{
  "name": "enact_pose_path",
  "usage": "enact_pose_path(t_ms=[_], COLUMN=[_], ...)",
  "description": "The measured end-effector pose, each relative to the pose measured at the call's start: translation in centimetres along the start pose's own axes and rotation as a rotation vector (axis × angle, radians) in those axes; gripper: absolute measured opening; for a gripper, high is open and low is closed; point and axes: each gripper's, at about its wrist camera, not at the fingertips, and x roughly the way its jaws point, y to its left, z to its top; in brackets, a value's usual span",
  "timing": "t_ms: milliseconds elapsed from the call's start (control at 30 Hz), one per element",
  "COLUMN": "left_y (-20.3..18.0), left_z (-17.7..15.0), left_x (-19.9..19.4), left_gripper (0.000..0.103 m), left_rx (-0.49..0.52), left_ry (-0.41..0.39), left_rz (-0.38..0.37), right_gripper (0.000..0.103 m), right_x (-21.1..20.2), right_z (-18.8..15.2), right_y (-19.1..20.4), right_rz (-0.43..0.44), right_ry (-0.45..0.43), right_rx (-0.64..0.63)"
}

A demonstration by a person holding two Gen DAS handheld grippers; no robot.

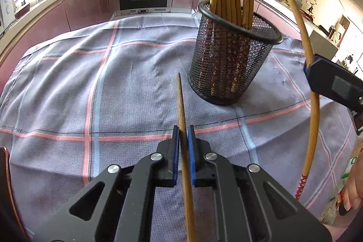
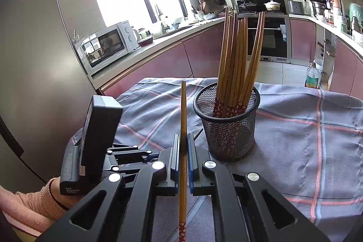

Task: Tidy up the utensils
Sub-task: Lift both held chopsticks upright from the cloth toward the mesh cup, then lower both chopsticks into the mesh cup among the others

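A black mesh holder (image 2: 226, 124) stands upright on the cloth-covered surface (image 2: 306, 140), filled with bamboo chopsticks (image 2: 236, 65). Left tool (image 1: 183, 144): closed narrowly on one chopstick (image 1: 182, 117), beside the holder. Right tool (image 2: 183, 149): clamped on a second chopstick (image 2: 183, 128), near the holder.

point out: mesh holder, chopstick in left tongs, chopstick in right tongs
mesh holder (image 2: 229, 135), right wrist view, on its front mesh wall.
chopstick in left tongs (image 1: 180, 103), left wrist view, on the bare shaft ahead of the pads.
chopstick in right tongs (image 2: 183, 110), right wrist view, on the shaft above the pads.
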Motion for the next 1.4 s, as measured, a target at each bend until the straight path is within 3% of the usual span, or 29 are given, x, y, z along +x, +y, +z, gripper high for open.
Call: enact_pose_path(t_ms=[500, 1000, 1400], left_y=[0.8, 0.3, 0.1], left_z=[1.4, 2.2, 3.3], left_x=[-8.0, -12.7, -13.3], left_gripper=[0.007, 0.007, 0.007], left_rx=[-0.043, -0.044, -0.035], left_ry=[-0.152, -0.248, -0.277], left_rz=[-0.170, -0.241, -0.250], right_gripper=[0.005, 0.005, 0.005], right_x=[-1.7, -2.6, -3.3], right_z=[1.1, 2.6, 3.4], right_y=[-0.2, 0.0, -0.1], right_rz=[0.000, -0.004, -0.014], right_ry=[-0.064, -0.114, -0.148], right_rx=[0.003, -0.020, -0.034])
